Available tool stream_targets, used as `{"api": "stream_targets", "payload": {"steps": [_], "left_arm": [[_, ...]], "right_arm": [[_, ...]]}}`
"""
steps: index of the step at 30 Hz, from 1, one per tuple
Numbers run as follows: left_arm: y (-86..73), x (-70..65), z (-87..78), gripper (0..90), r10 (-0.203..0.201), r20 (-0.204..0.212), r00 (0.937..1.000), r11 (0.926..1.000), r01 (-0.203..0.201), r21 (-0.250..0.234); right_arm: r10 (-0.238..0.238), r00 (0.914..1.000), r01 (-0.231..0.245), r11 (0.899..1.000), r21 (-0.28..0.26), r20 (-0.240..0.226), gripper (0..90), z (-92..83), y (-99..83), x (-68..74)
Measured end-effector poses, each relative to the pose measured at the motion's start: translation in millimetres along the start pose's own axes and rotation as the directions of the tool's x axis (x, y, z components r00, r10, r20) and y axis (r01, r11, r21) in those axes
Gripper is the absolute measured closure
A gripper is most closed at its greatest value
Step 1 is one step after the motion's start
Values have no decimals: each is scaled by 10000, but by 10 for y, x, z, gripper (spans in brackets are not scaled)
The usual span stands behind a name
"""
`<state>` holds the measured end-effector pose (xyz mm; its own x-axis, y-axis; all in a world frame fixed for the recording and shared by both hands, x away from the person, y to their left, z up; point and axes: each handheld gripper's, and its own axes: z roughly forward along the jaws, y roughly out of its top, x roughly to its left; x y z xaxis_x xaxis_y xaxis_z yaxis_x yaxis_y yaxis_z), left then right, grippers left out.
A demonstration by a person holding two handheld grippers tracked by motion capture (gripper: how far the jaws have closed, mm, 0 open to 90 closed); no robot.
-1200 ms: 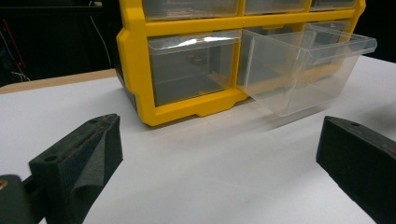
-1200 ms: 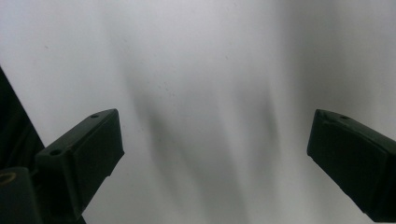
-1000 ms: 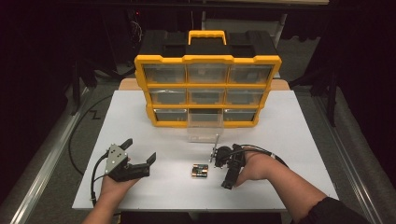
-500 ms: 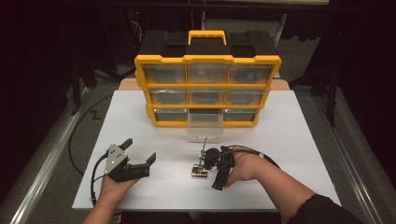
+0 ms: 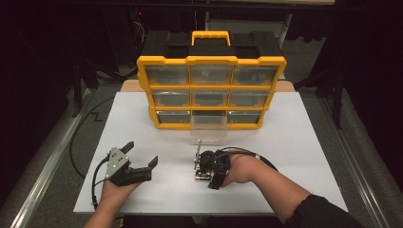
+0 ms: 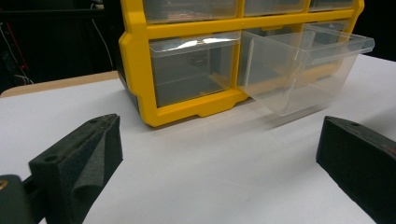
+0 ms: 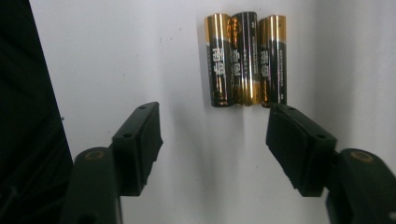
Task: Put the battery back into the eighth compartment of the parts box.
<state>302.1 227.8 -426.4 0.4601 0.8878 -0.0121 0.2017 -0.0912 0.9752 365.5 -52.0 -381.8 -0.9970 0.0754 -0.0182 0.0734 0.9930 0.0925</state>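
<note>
Batteries just beyond the tips of the half-closed, closing, empty right tongs, none between them.

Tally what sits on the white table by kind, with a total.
Batteries: 3, side by side
Yellow drawer organizer: 1, its bottom middle clear drawer pulled out
Grippers: 2, the left gripper and the right gripper
Total: 6

Dim room, lit white table; glare on drawer (soft shadows); edges dark.
</note>
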Motion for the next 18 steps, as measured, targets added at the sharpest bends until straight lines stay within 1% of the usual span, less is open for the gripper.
{"api": "stream_targets", "payload": {"steps": [1, 2, 4, 6, 7, 8, 10, 11, 12, 14, 15, 18], "left_arm": [[2, 0, 0, 14, -3, 2, 10000, 10000, 3, -9], [1, -1, 2, 14, 6, 8, 10000, 10000, -6, -5], [1, -2, 2, 14, 8, 10, 10000, 10000, -8, 1], [1, -2, 0, 14, 5, 3, 10000, 10000, -5, 1], [1, 0, -2, 14, 5, -2, 10000, 10000, -5, -1], [1, 0, -3, 14, 5, -3, 10000, 10000, -5, 2], [0, 1, -5, 14, 21, 0, 10000, 10000, -21, 19], [0, 2, -6, 14, 21, 5, 10000, 10000, -21, 16], [1, 2, -8, 14, 24, 7, 10000, 10000, -24, 10], [2, 2, -10, 14, 2, 7, 10000, 10000, -2, -4], [2, 3, -10, 14, 3, 7, 10000, 10000, -3, 2], [1, 4, -9, 14, 10, 9, 10000, 10000, -10, 3]], "right_arm": [[0, 10000, 0, 10000, 0, 0, 420, 0, 0, 0], [-44, 10000, 44, 10000, -12, 10, 470, -8, 20, 9], [-117, 9999, 117, 9999, -71, 14, 488, -7, 29, 12], [-252, 9997, 252, 9996, -112, 30, 555, -5, 58, 22], [-252, 9997, 252, 9996, -112, 30, 555, -5, 58, 22], [-276, 9996, 276, 9996, -79, 33, 588, 9, 77, 34], [-322, 9995, 322, 9995, -34, 44, 599, 15, 83, 33], [-422, 9991, 422, 9991, 65, 75, 636, 32, 96, 37], [-422, 9991, 422, 9991, 65, 75, 636, 32, 96, 37], [-509, 9986, 507, 9986, 131, 172, 671, 60, 108, 34], [-458, 9988, 456, 9989, 144, 189, 671, 65, 110, 36], [-540, 9983, 536, 9984, 196, 234, 689, 81, 123, 41]]}}
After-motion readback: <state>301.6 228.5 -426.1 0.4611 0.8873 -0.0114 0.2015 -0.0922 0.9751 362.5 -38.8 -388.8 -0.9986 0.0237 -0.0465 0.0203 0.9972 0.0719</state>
